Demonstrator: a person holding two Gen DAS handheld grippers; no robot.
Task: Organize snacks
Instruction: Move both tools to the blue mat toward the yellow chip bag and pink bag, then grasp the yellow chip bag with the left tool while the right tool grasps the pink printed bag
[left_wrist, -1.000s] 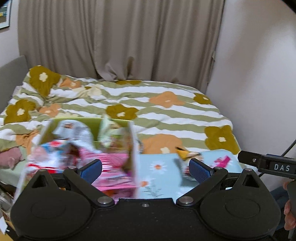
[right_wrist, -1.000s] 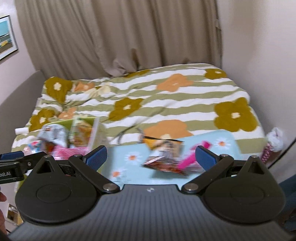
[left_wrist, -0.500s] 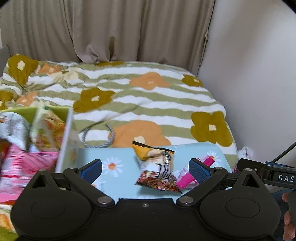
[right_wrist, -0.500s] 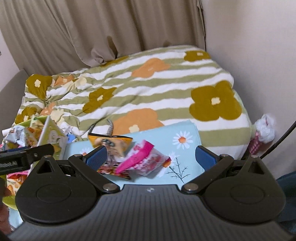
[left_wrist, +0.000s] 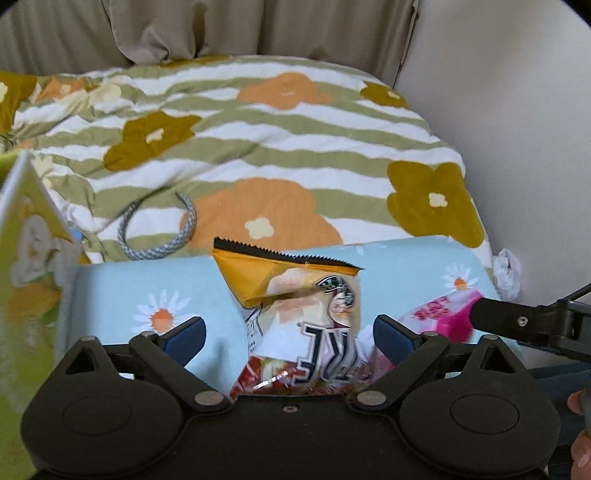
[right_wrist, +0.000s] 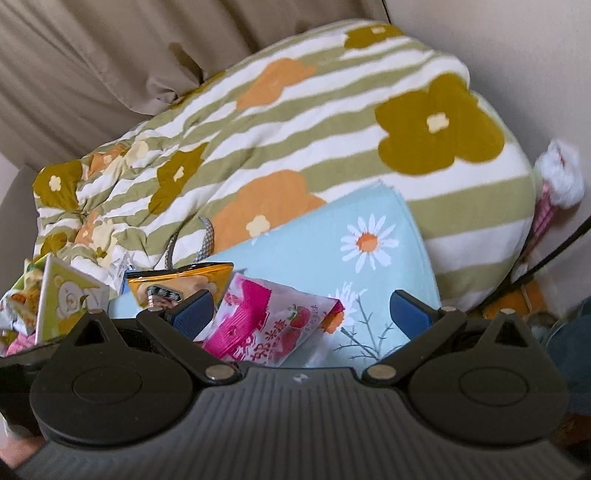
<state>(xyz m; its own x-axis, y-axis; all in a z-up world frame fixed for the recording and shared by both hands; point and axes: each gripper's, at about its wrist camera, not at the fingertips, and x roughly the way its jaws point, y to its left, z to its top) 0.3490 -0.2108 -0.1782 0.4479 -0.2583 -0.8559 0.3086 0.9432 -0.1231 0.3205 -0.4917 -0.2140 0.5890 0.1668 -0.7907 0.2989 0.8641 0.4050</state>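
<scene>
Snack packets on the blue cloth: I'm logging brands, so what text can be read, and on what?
Orange snack packet: large black letters seen upside down, not legible as a word.
Pink strawberry packet: red East Asian characters, too blurred to read.
No other text is readable.

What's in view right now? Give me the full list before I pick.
orange packet: 1, orange and white, on the blue cloth, between the left tongs' fingers
pink packet: 1, pink and white, on the cloth, right of the orange one
blue cloth: 1, light blue with daisies, on the bed
box: 1, green, left edge, snacks inside
cord: 1, grey, on the quilt
quilt: 1, green-white stripes, flowers
curtain: beige, behind the bed
left tongs: open, over the orange packet
right tongs: open, over the pink packet
</scene>
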